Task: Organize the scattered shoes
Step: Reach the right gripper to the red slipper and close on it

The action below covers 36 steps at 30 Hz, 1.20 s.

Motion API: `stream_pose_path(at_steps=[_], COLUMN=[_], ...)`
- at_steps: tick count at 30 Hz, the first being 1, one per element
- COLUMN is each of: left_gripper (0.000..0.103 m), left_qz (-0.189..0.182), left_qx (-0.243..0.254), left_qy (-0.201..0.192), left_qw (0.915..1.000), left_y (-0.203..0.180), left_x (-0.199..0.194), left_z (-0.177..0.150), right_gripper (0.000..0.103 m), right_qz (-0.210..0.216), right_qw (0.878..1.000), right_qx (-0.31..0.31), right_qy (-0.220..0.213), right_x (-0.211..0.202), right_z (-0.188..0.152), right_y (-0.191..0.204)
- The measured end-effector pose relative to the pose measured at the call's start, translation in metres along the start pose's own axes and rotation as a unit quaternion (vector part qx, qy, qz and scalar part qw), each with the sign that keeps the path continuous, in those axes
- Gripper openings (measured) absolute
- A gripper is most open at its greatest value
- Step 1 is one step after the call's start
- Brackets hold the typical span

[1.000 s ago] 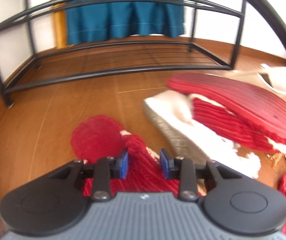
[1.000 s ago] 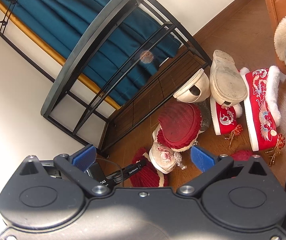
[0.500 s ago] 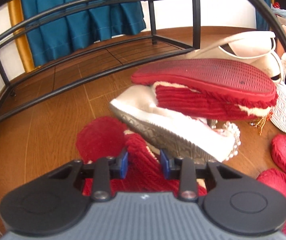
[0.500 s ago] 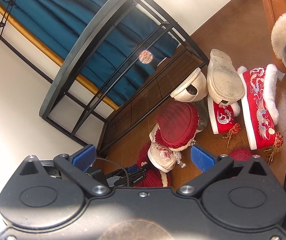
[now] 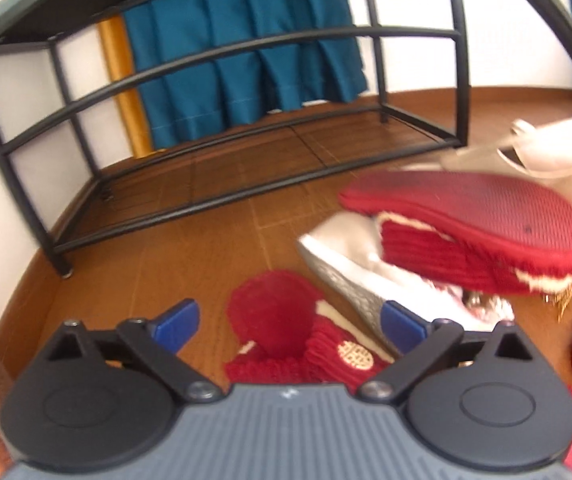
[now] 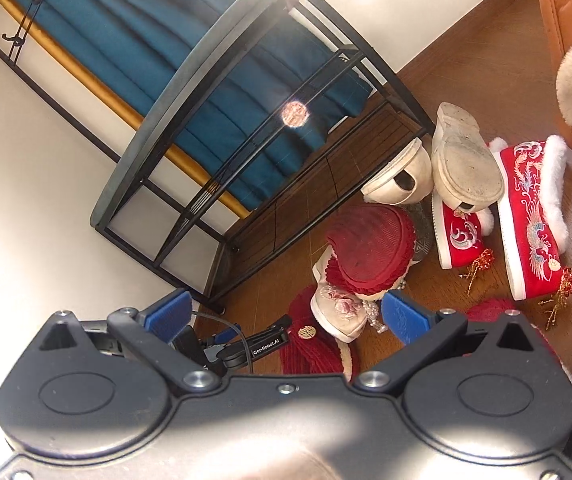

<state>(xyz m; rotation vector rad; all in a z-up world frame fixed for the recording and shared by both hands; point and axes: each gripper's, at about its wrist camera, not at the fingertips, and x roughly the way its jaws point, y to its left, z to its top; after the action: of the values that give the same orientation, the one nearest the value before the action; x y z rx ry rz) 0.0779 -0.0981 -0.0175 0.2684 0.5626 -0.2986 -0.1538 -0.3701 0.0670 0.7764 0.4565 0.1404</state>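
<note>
So on the left there's the black metal shoe rack against the wall, bottom shelf bare, teal curtain hanging behind it. Wooden floor in front of it.

The left gripper has just been opening and now its blue pads stand wide apart. The red knit slipper with the gold emblem sits on the floor between them, but neither pad presses on it. It lies near the rack's front left leg.

Just right of it there's a pile: a white shoe tipped on its side, with a second red slipper lying sole-up on top. Further right, cream shoes and two red embroidered boots with white fur trim.

The right gripper hangs above all this, spread wide with nothing in it.
</note>
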Motion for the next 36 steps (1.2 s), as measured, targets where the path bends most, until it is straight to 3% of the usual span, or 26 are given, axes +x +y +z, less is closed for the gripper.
stream_pose_path(at_steps=[7, 12, 18, 22, 23, 25, 27, 28, 32, 34, 36], left_gripper=[0.098, 0.099, 0.102, 0.102, 0.102, 0.102, 0.102, 0.102, 0.102, 0.102, 0.102], left_qz=[0.023, 0.031, 0.040, 0.039, 0.038, 0.040, 0.039, 0.037, 0.027, 0.022, 0.023], left_qx=[-0.045, -0.064, -0.097, -0.109, -0.108, -0.109, -0.113, -0.116, -0.131, -0.144, -0.152], left_qy=[-0.034, -0.055, -0.069, -0.080, -0.082, -0.090, -0.099, -0.101, -0.094, -0.088, -0.085], left_qw=[0.9981, 0.9959, 0.9920, 0.9901, 0.9900, 0.9892, 0.9878, 0.9874, 0.9865, 0.9854, 0.9846], left_y=[0.023, 0.042, 0.082, 0.099, 0.101, 0.105, 0.108, 0.111, 0.120, 0.125, 0.128], left_x=[-0.043, -0.091, -0.152, -0.175, -0.178, -0.182, -0.185, -0.184, -0.176, -0.172, -0.170], left_z=[-0.006, -0.029, -0.064, -0.083, -0.087, -0.092, -0.097, -0.098, -0.102, -0.105, -0.109], right_gripper=[0.103, 0.103, 0.103, 0.102, 0.098, 0.074, 0.059, 0.058, 0.064, 0.081, 0.081], right_qz=[-0.005, -0.011, 0.015, 0.044, 0.047, 0.041, 0.030, 0.023, -0.036, -0.060, -0.079], right_qw=[1.000, 0.995, 0.969, 0.949, 0.944, 0.934, 0.927, 0.924, 0.910, 0.905, 0.897], right_qx=[-0.020, -0.095, -0.214, -0.257, -0.267, -0.286, -0.295, -0.298, -0.346, -0.361, -0.377], right_qy=[-0.002, 0.034, 0.120, 0.176, 0.189, 0.210, 0.230, 0.238, 0.227, 0.218, 0.216], right_x=[-0.004, 0.017, 0.082, 0.140, 0.154, 0.178, 0.198, 0.206, 0.232, 0.245, 0.257], right_z=[-0.003, -0.015, -0.042, -0.065, -0.071, -0.086, -0.099, -0.103, -0.121, -0.124, -0.127], right_y=[0.010, 0.027, 0.057, 0.078, 0.083, 0.091, 0.096, 0.097, 0.107, 0.109, 0.110])
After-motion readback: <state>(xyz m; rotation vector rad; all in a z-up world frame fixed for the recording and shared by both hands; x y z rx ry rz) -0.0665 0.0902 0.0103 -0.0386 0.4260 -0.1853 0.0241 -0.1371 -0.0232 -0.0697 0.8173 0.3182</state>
